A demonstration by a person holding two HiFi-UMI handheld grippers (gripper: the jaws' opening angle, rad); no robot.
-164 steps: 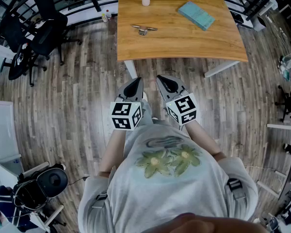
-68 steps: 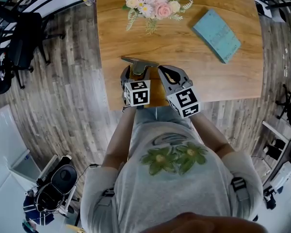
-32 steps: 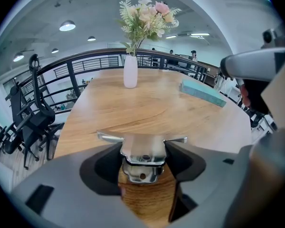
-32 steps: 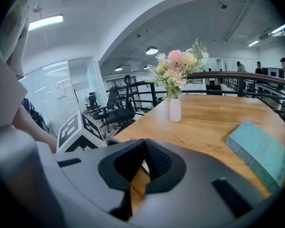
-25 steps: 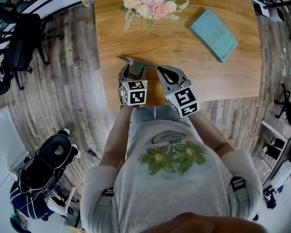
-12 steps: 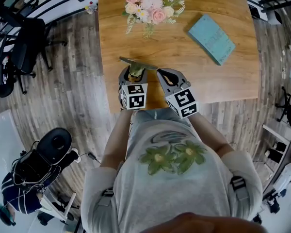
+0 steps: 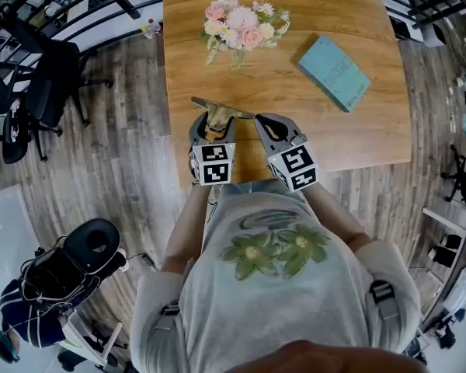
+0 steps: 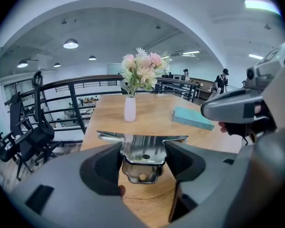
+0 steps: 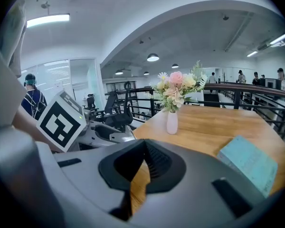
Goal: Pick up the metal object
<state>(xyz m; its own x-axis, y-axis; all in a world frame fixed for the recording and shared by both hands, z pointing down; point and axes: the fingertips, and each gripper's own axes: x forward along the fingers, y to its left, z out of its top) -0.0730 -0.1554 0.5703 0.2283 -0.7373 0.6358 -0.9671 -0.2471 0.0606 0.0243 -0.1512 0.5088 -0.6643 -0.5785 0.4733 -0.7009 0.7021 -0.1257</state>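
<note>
Metal object [image 8: 142, 148] gripped between left gripper [image 7: 213, 127] fingers, over wooden counter [image 7: 334, 130] near its front edge. Long flat bar laid left-right, level, across fingers; cupped body below bar. Right gripper [image 7: 270, 127] just beside, fingers closed to narrow slit, nothing held.

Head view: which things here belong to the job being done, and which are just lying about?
In the job:
- shiny winged metal object
- left tongs, clamped on it over the wooden table

Just lying about:
- white vase of pink flowers
- flat teal book
- black office chair on the floor
- right tongs, shut, holding nothing
</note>
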